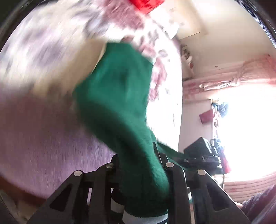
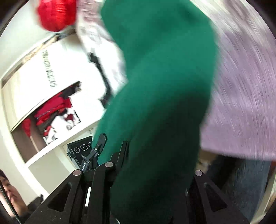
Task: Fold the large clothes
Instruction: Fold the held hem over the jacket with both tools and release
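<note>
A dark green knit garment (image 1: 119,96) hangs stretched from my left gripper (image 1: 138,155), whose black jaws are shut on a bunched fold of it; a white-striped cuff shows at the bottom. In the right wrist view the same green garment (image 2: 160,86) fills the middle and runs down between the jaws of my right gripper (image 2: 155,151), which is shut on it. The cloth hides both grippers' fingertips. Both views are smeared by motion. The lilac patterned bedspread (image 1: 43,124) lies beneath the garment.
A red object (image 2: 55,15) lies at the far end of the bed. A bright window with pink curtains (image 1: 241,81) is on the right. An open white wardrobe with red clothes (image 2: 51,110) stands to the left. A person's head shows at the lower left.
</note>
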`<state>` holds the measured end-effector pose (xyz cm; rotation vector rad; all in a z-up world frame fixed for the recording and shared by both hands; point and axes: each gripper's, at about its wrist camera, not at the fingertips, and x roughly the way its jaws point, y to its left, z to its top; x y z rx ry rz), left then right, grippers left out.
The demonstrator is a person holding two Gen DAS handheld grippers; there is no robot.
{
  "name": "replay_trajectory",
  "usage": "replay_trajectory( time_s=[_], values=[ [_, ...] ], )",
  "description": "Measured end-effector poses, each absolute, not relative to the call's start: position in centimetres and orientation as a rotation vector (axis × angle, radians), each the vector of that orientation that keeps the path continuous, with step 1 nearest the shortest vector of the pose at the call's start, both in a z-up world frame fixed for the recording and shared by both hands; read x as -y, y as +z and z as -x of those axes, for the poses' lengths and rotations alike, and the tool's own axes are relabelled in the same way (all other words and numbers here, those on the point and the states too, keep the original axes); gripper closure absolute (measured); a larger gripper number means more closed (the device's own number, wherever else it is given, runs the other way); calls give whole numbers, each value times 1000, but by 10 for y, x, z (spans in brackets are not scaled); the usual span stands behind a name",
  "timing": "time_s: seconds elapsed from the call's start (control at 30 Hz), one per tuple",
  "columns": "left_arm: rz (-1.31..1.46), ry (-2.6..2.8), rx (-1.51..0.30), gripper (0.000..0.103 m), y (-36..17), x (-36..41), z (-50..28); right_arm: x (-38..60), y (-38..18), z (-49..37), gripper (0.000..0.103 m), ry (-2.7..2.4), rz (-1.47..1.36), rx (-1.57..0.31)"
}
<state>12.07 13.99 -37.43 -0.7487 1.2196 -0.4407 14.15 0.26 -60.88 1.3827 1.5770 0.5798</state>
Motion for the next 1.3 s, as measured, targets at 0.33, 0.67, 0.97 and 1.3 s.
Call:
replay_trajectory(
  time_s=[0.33,0.67,0.97,1.3],
  values=[
    [619,-367,-1253,81,-458,-106,-313,117,-620,-438,82,529,-1281,-1489],
    [741,-378,-1474,46,-504,-112,-370,143,-737,-462,48,517,-1463,-1723],
    [830,-300,-1260,10,-478,-148,-393,145,-727,-500,13,571,-1497,-1694],
    [361,-80,-1325,9,-497,-98,-373,206,-674,-515,13,478,-748,-1489]
  ],
)
